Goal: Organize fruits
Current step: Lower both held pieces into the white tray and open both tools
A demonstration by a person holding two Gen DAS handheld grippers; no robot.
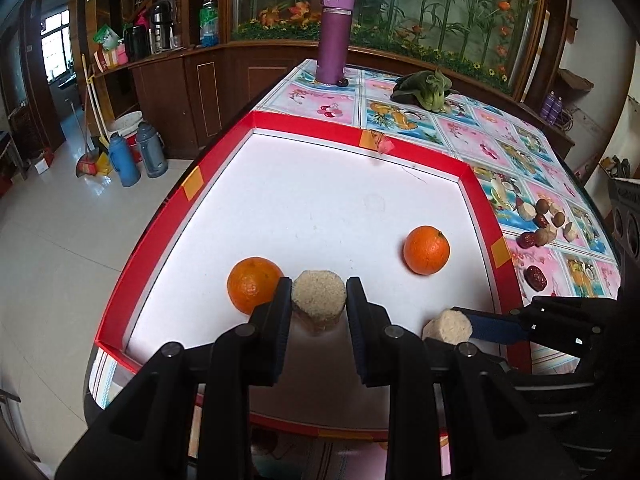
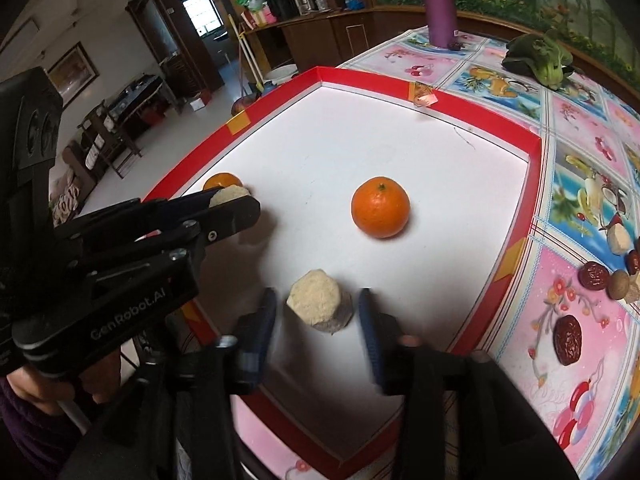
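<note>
A red-rimmed white tray [image 1: 480,200] holds two oranges and two beige peeled chunks. My left gripper [image 1: 319,300] is shut on one chunk [image 1: 319,294], just right of the left orange [image 1: 253,284]. The other orange [image 1: 426,249] lies at the right. My right gripper [image 2: 318,316] is open, its fingers on either side of the second chunk [image 2: 318,302] with gaps both sides. In the right wrist view the left gripper [image 2: 236,204] holds its chunk [image 2: 228,195] by the far orange [image 2: 222,181]; the near orange [image 2: 380,207] sits mid-tray.
A patterned tablecloth [image 1: 460,128] covers the table. A purple bottle [image 1: 335,36] and a leafy green vegetable [image 1: 424,90] stand at the far end. Red dates, longans and chunks [image 2: 600,280] lie right of the tray. The table edge drops to the floor on the left.
</note>
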